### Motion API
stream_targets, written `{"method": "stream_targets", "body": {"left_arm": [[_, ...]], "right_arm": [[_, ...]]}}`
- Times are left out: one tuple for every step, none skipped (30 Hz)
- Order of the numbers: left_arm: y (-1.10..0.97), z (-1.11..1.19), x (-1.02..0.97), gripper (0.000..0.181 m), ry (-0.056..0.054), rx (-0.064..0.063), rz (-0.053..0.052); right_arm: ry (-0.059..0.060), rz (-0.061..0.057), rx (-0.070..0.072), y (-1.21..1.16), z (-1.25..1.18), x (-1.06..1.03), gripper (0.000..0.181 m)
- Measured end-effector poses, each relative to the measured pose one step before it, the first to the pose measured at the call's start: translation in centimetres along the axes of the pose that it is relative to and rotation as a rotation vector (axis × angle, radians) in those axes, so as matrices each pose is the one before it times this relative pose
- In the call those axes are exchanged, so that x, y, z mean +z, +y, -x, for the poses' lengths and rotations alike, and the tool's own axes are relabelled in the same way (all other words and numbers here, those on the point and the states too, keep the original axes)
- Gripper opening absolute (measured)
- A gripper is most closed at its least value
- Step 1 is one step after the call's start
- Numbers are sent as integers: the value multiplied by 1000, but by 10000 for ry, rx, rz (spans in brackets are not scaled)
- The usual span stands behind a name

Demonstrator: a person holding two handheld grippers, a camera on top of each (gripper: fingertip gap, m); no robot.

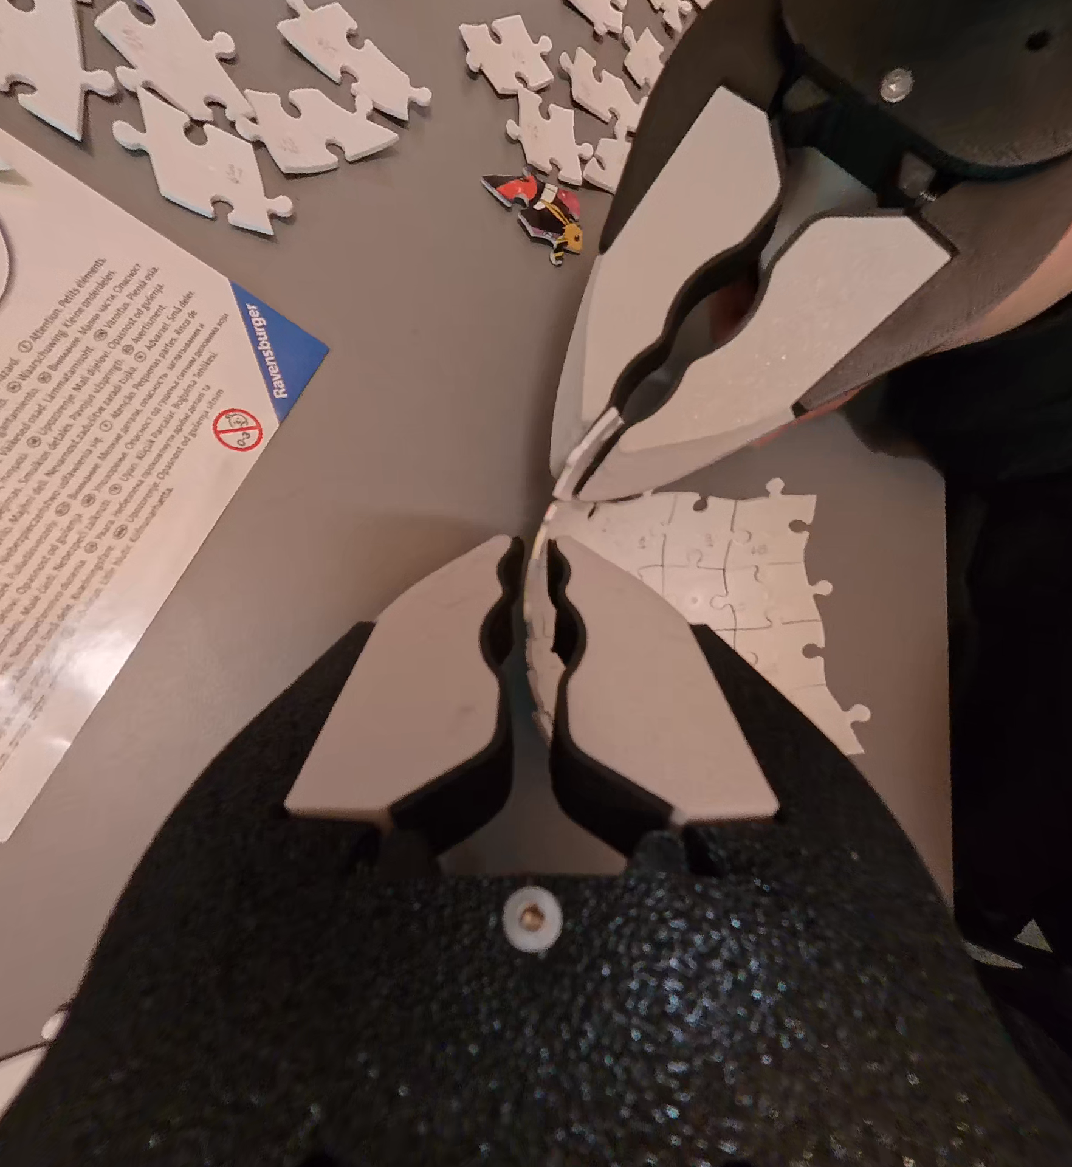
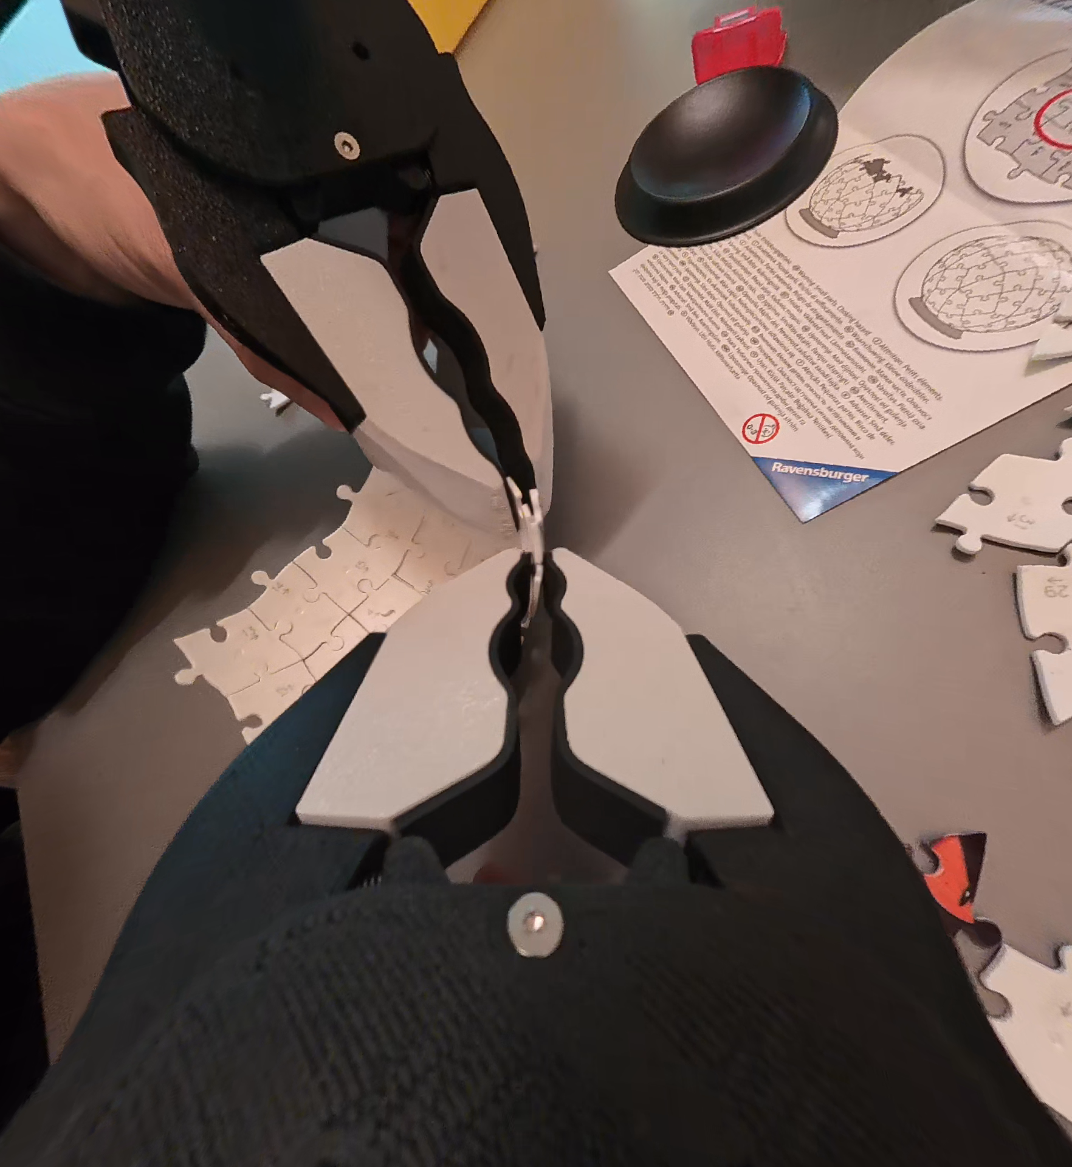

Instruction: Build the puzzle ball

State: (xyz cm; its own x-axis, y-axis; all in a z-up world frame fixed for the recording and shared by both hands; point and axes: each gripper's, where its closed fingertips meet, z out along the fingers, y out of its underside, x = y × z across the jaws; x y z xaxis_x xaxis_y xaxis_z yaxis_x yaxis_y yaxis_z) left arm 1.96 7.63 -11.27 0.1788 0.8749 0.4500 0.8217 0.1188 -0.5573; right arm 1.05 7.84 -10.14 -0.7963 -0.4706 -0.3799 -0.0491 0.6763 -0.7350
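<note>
A curved assembled puzzle section (image 1: pixel 742 600), white back side up, is held just above the grey table; it also shows in the right wrist view (image 2: pixel 331 600). My left gripper (image 1: pixel 530 549) is shut on the section's near edge. My right gripper (image 2: pixel 536 562) is shut on a single white puzzle piece (image 2: pixel 532 593), held edge-on against that same edge. The two grippers meet tip to tip. The right gripper (image 1: pixel 574 480) shows in the left wrist view, and the left gripper (image 2: pixel 524 499) in the right wrist view.
Several loose white pieces (image 1: pixel 205 126) lie at the back, others at the right (image 2: pixel 1038 499). A coloured piece (image 1: pixel 540 208) lies face up. An instruction sheet (image 1: pixel 79 473) covers the left. A black round stand (image 2: pixel 729 158) and a red object (image 2: pixel 738 44) sit far off. The grippers are tip to tip, or close to it. Both grippers' tips are roughly 25 cm from the red object (image 2: pixel 738 44).
</note>
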Motion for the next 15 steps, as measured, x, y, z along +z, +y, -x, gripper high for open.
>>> {"method": "stream_targets", "body": {"left_arm": [[-7,-5,5,6,1,-8,1],[-3,-36,17,6,26,3,-7],[-14,-50,20,6,29,2,0],[13,-29,20,5,13,11,10],[8,-10,29,5,-1,21,11],[13,-20,20,4,6,10,9],[11,-32,21,4,27,-3,12],[5,-31,6,3,39,-10,-3],[2,-45,-15,3,42,-3,-15],[0,-13,-17,3,18,14,-8],[23,-6,-31,3,-3,23,0],[25,6,-20,3,-11,13,10],[18,18,-10,3,-11,4,14],[13,10,-7,3,-9,-3,10],[15,29,7,3,-12,-8,10]], "right_arm": [[136,24,-125,8,-36,40,3],[93,28,-133,-2,-11,52,3],[52,62,-120,28,25,61,3],[71,115,-125,75,-33,44,4],[49,132,-230,92,-12,35,4],[18,154,-295,126,28,40,4],[11,147,-234,115,46,21,4],[-11,105,-163,49,52,11,4],[-12,65,-131,19,9,0,4],[-42,24,-85,-1,3,-8,3],[-58,7,-20,-32,15,9,3],[-40,-12,19,-19,6,37,3],[-42,-33,60,-15,0,48,3],[-46,-28,57,5,-3,56,3],[-37,-32,89,1,-21,29,3]]}}
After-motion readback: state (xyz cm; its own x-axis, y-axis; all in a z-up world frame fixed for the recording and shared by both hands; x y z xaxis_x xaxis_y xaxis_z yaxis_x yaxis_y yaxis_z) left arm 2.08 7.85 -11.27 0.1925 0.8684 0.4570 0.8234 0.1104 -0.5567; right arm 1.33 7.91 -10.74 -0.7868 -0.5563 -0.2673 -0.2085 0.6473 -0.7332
